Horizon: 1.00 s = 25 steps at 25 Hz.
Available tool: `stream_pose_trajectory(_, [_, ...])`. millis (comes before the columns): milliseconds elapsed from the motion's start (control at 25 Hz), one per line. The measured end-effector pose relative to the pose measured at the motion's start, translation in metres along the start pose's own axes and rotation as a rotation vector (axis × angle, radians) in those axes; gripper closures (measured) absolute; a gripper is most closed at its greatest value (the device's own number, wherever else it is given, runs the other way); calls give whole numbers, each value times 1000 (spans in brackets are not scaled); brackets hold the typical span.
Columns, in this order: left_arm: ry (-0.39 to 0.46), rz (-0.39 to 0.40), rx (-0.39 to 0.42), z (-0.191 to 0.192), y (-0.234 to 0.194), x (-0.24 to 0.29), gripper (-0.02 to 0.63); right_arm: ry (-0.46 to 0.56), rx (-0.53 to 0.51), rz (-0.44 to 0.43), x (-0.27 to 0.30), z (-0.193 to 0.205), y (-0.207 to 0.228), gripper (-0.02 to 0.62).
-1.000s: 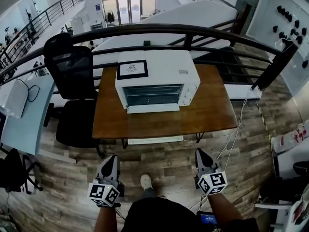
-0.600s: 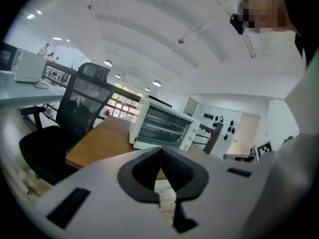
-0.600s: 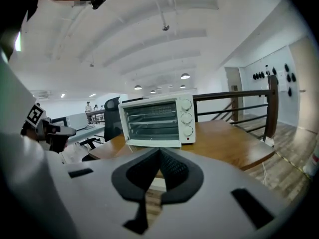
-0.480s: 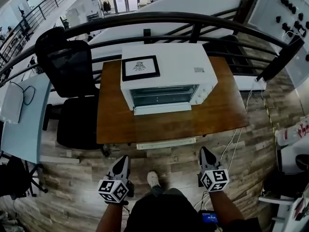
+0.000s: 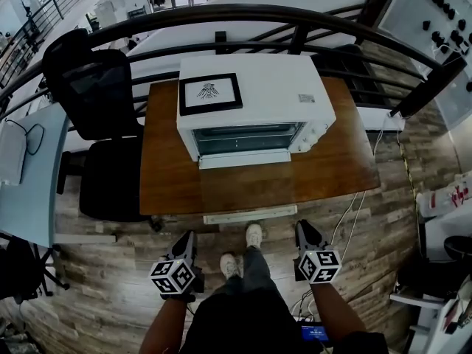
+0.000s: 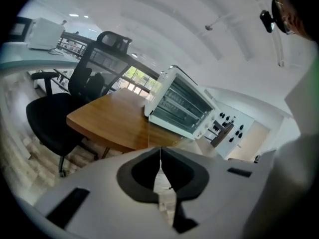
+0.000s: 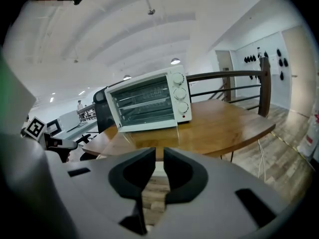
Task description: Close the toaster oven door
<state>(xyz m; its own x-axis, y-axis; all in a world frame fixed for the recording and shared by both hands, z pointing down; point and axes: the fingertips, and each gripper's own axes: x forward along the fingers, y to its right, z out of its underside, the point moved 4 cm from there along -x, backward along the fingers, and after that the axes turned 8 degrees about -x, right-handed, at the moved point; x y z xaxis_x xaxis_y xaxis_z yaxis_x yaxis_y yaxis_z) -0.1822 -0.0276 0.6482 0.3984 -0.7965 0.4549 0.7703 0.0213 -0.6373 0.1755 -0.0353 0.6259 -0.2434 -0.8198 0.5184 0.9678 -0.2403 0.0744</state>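
One toaster oven (image 5: 251,102), white, centred at the back edge of the desk (image 5: 177,186). Door (image 5: 243,158) dropped open toward the front edge; its glass is nearly invisible from above and only the white handle strip reads clearly. One framed picture (image 5: 211,93) on the oven's top, left side. Left gripper (image 5: 187,237): jaws pressed together, empty, off the front edge. Right gripper (image 5: 302,227): jaws opening, slim gap, nothing between. One black chair (image 5: 96,94) beside the left edge, its top crossed by the railing (image 5: 310,15).
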Motion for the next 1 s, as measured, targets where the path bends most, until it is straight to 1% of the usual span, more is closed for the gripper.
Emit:
stream_pose_trajectory(80, [-19,-12,-23,6,-4,9,595,-37,14,3,10,9,5,527])
stream_pose_trajectory(200, [-49,-27,-26,11,-8,21,595,-85,39,8,24,20,14,497])
stream_pose_trajectory(280, [-64,-36,-44,16,-10,28,595,-111,88,-4,33,25,21,470])
stream_pose_trajectory(360, [-80,-44,-87,21,-14,36,594,-131,146,-15,43,29,28,443])
stream_pose_trajectory(400, [-90,-47,-114,24,-17,41,576,-143,169,-19,49,31,31,428])
stream_pose_trajectory(440, [-99,-49,-142,27,-20,46,529,-155,188,-24,54,34,33,409])
stream_pose_trajectory(480, [-105,-52,-168,29,-22,49,491,-166,202,-30,59,36,35,403])
stream_pose_trajectory(600, [-117,-65,-213,35,-29,57,477,-198,230,-55,71,42,37,400])
stream_pose_trajectory(720, [-130,-40,-259,41,-31,70,443,-219,252,-79,81,47,40,384])
stream_pose_trajectory(880, [-156,5,-304,50,-30,82,426,-233,368,-112,90,53,42,380])
stream_pose_trajectory(1000, [-162,23,-327,49,-25,90,426,-242,399,-133,93,53,40,407])
